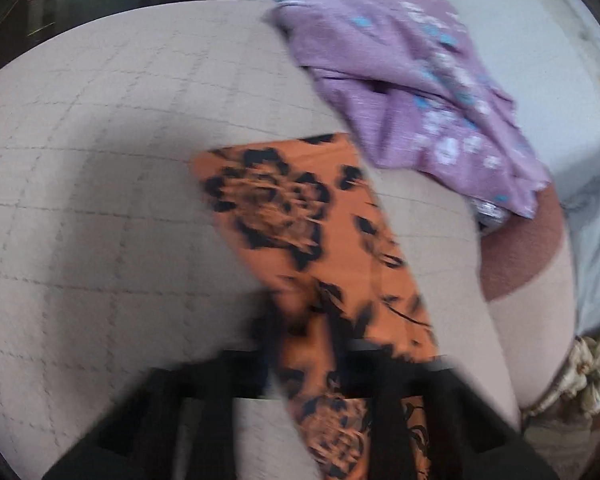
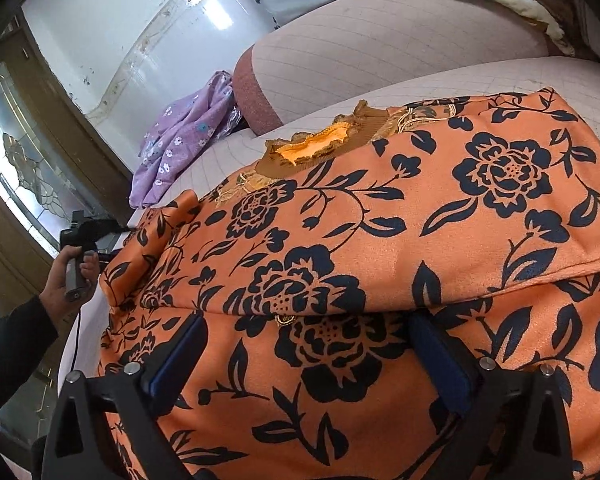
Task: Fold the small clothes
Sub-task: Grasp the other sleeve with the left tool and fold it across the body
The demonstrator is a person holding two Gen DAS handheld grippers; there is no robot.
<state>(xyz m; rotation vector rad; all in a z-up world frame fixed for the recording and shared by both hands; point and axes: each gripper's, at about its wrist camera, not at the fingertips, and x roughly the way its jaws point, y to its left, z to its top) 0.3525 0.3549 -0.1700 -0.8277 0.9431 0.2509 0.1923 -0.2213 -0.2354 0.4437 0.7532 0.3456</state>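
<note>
My left gripper (image 1: 304, 344) was clenched on a sleeve of the orange top with black flower print (image 2: 380, 240). My right gripper (image 2: 308, 356) hovered with jaws wide apart over that top, spread on the pale quilted sofa cushion (image 1: 100, 140). A crumpled lilac floral garment (image 1: 400, 80) lay beyond.

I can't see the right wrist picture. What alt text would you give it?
An orange top with black flowers lies spread on a pale quilted bed, and the right gripper hovers open over its lower part. At the left edge a hand holds the left gripper at the top's sleeve; a purple flowered garment lies behind.
</note>
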